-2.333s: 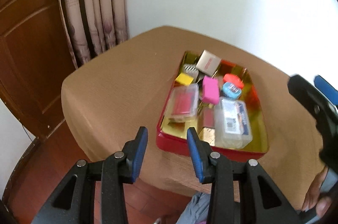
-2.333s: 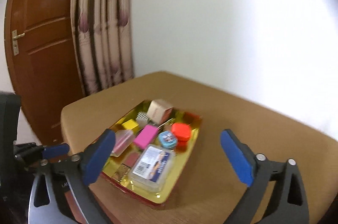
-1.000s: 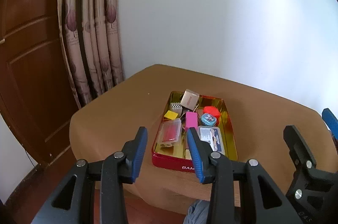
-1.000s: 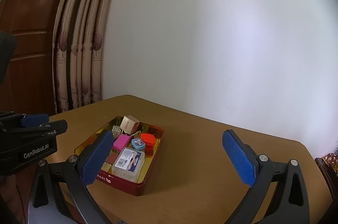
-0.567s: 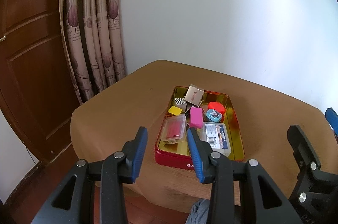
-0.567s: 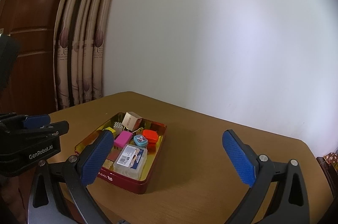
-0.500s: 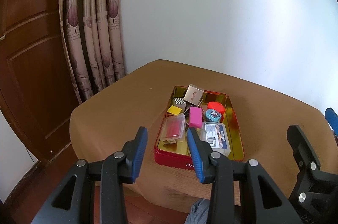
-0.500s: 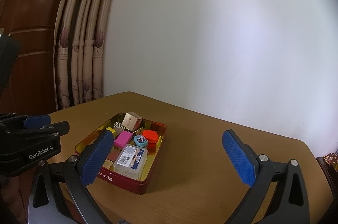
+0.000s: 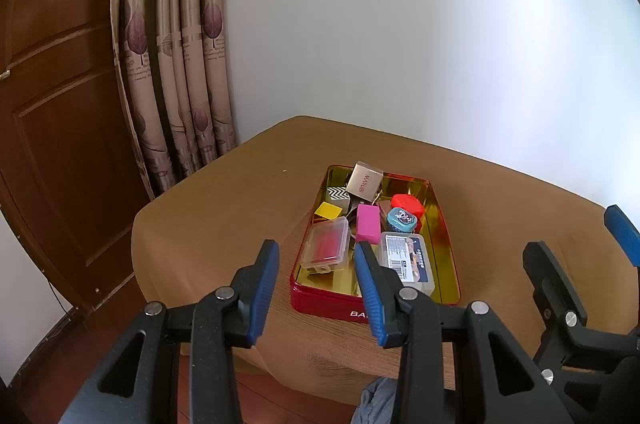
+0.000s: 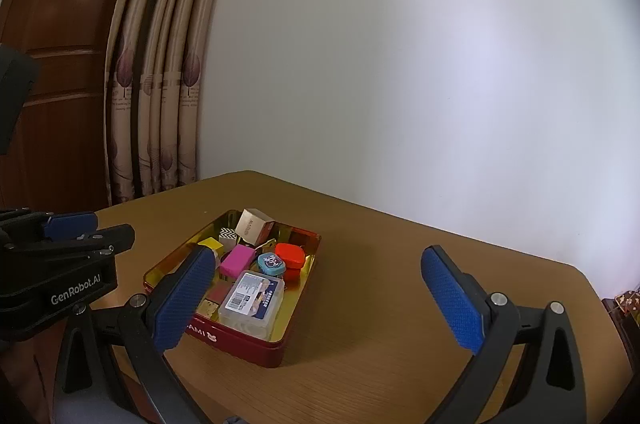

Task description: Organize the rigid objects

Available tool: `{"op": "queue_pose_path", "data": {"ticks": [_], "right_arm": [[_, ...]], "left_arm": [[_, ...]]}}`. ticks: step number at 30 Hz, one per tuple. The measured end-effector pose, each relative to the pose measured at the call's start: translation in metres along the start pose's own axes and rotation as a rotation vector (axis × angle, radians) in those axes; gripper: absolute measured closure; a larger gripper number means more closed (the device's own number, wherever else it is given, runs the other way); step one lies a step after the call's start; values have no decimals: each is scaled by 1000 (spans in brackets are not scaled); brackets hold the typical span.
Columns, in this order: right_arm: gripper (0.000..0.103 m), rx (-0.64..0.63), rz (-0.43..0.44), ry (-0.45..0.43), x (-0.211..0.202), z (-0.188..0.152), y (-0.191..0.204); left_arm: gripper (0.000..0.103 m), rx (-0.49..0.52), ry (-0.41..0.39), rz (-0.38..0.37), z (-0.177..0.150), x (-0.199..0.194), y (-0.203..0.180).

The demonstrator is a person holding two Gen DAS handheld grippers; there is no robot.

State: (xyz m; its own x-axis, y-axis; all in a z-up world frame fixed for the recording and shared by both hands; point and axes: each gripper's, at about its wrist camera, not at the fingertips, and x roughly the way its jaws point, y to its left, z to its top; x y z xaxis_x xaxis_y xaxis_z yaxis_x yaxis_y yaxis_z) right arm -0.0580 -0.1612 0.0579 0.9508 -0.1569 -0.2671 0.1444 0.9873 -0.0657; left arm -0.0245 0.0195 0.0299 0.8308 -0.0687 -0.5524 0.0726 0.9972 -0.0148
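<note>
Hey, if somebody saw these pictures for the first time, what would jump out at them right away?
The red tin with its shiny gold inside, sitting on the brown table and crammed with small colourful things: a pink block, an orange-red case and a clear labelled box. Next, the blue-padded left gripper and right gripper, both open, hanging in front of it.

- A room in a home is suggested.
- A panelled wooden door (image 9: 60, 128) is seen beside leaf-patterned curtains (image 9: 176, 64).
- A plain white wall (image 10: 400, 64) and a wooden floor (image 9: 280, 400) are shown.
- A brown table (image 10: 380, 264) is placed in the corner.
</note>
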Motion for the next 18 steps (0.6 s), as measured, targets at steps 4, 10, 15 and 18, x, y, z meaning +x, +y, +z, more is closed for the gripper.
{"op": "queue_pose_path", "data": {"ticks": [4,10,15,18], "right_arm": [[1,2,5,8,2,-1,2],[1,9,13,13,4,-3,4],[1,6,11,17,4,-4,6],[1,8,10,17,5,-4,6]], "left_arm": [[63,2,4,-3,0,1,0],[51,9,-3,9,0,1,-1],[50,6,8,10,-1,3,0],[49,2,17,4,-1,4,0]]}}
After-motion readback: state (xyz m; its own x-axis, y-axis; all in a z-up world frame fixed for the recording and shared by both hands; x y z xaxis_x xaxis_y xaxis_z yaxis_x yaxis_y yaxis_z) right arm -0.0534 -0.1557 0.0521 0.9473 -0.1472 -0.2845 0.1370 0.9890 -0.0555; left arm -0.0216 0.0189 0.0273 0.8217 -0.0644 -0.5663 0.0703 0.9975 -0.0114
